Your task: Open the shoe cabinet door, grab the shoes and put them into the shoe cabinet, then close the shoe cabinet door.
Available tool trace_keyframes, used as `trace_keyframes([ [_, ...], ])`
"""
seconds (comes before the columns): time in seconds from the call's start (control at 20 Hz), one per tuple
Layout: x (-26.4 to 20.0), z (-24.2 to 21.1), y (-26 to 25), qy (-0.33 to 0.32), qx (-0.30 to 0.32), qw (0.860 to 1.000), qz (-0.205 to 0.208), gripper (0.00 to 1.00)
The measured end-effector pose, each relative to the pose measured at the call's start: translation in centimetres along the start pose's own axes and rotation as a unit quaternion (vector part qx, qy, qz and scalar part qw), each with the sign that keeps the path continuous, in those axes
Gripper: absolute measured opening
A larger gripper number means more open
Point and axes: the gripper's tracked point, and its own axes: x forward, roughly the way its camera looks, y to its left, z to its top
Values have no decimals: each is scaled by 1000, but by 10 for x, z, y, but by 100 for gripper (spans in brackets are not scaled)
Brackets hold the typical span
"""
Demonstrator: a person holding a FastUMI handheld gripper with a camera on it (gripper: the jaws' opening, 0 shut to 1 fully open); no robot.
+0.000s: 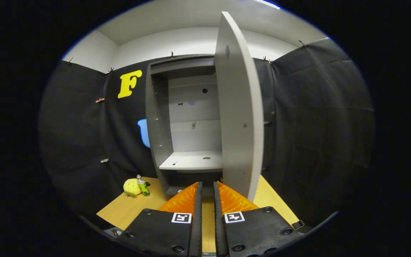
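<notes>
Gripper [205,185] fingers lie nearly together, with only a narrow slot between them, and nothing is held in that slot; through it a strip of the wooden table [134,210] is visible. Neither finger touches any object. The fingertips point at the base of the shoe cabinet [159,125], which stands upright on the table just beyond them

Shoe cabinet door [239,114] is swung wide open and is seen almost edge-on, just right of the fingers' line; its lower corner sits close above the right fingertip, though contact cannot be confirmed. Behind the door the cabinet interior is exposed: a pale shelf [191,160] in the lower part, a back panel with several small holes, and a darker recess beneath the shelf. No shoes lie on the shelf or in the visible compartments

Left of the cabinet, well apart from the fingers, a yellow plush toy [131,187] rests on the table with a small green bottle [143,187] standing upright against it

The gripper is level and aimed straight forward, low over the table
</notes>
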Motion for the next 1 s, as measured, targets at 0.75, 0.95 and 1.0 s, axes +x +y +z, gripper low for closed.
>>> trace_keyframes([
  [0.75, 61, -272, 73, 240, 19, 971, -1, 19],
  [0.95, 83, -329, 82, 278, 28, 960, -16, 19],
  [1.0, 88, -343, 83, 289, 30, 957, -22, 19],
])
